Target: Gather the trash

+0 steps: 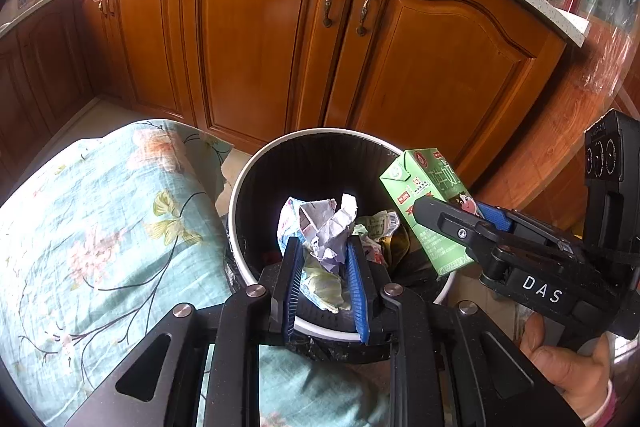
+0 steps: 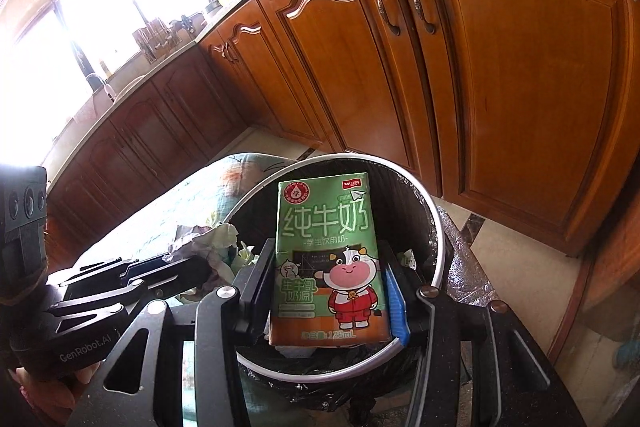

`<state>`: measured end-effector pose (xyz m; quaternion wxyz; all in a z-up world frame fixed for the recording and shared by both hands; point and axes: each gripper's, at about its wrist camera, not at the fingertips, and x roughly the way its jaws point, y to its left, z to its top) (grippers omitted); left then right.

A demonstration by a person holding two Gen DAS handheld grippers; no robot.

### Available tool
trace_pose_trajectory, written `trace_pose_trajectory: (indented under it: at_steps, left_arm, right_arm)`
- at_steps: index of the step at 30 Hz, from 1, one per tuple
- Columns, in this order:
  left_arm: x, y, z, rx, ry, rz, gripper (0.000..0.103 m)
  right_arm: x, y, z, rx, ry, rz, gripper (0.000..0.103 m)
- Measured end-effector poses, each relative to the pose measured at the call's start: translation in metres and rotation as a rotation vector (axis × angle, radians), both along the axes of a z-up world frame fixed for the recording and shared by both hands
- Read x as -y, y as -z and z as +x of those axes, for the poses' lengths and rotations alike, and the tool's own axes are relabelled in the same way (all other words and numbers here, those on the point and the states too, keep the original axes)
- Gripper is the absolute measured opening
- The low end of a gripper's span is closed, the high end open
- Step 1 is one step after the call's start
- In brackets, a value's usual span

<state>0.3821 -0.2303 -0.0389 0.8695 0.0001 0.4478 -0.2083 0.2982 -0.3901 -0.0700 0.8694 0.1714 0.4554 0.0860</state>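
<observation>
Above the trash bin [image 1: 240,195] we see our left gripper [image 1: 324,279] pinching crumpled paper [image 1: 328,227], while at three o'clock our right gripper [image 2: 326,291] clamps the milk carton [image 2: 326,247].

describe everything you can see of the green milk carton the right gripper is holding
The small green cardboard milk carton is a rectangular box with a folded flat top. Its front carries white Chinese lettering, a red round seal, a cartoon cow in red clothes and an orange-brown bottom band reading 125mL. It looks intact, not crushed. It is clamped upright, slightly tilted, by its lower sides in the right gripper, above the open round black-lined trash bin. Nothing else visibly touches it.
</observation>
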Motion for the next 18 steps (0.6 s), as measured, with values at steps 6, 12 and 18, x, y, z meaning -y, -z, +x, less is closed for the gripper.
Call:
trace_pose_trajectory:
  at_steps: [6,12,18]
  left_arm:
    - [0.002,0.000,-0.002,0.000,0.001,0.003,0.023]
    - [0.000,-0.004,-0.006,0.005,0.001,0.000,0.034]
    - [-0.013,-0.013,-0.020,0.028,-0.024,-0.013,0.060]
  right_arm:
    - [0.000,0.001,0.005,-0.006,-0.004,-0.009,0.048]
    - [0.001,0.001,0.008,-0.012,-0.004,-0.007,0.051]
    - [0.008,-0.002,0.006,-0.005,0.011,0.037,0.065]
